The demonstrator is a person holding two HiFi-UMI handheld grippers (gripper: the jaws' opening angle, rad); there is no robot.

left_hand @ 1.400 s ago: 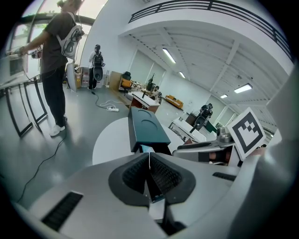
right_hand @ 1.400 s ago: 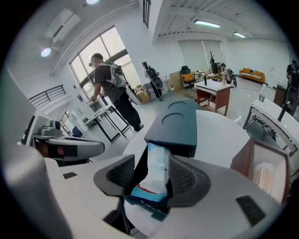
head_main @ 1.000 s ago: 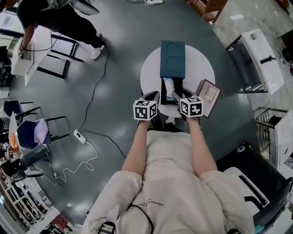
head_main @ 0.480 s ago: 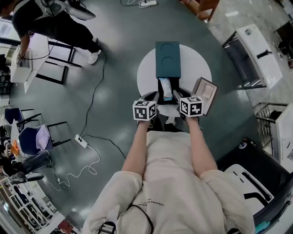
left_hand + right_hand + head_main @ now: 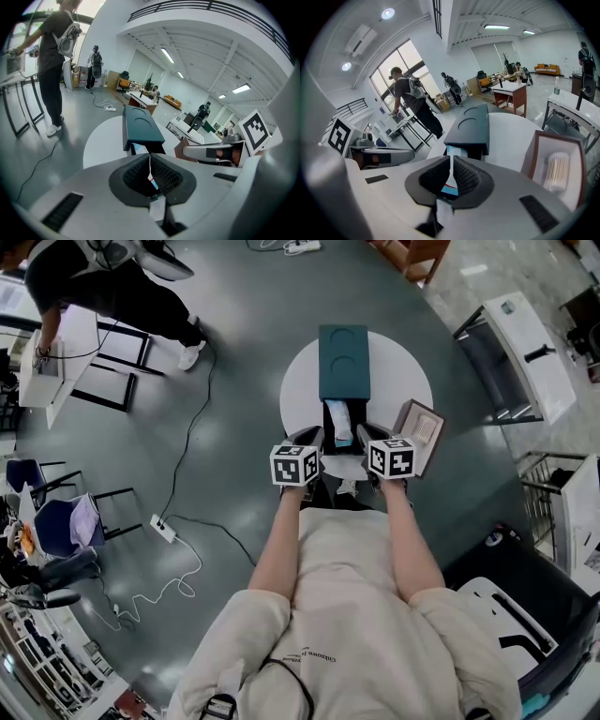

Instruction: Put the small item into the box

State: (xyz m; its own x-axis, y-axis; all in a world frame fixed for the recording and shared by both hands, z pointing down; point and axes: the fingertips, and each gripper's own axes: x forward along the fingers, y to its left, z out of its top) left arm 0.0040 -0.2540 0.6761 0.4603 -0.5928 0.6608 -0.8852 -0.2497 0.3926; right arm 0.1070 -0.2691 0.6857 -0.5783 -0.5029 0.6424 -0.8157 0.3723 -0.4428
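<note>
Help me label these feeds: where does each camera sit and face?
Head view: on the person's head, looking steeply down at the white table; both forearms show.
Left gripper view: on the left gripper, facing the teal box; jaws shut on a thin packet.
Right gripper view: on the right gripper, facing that box; jaws closing on the packet.
All share the box.

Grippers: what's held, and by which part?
Left gripper pinches a thin white packet by its edge. Right gripper: jaws closing on a white edge too, apparently the same packet.
</note>
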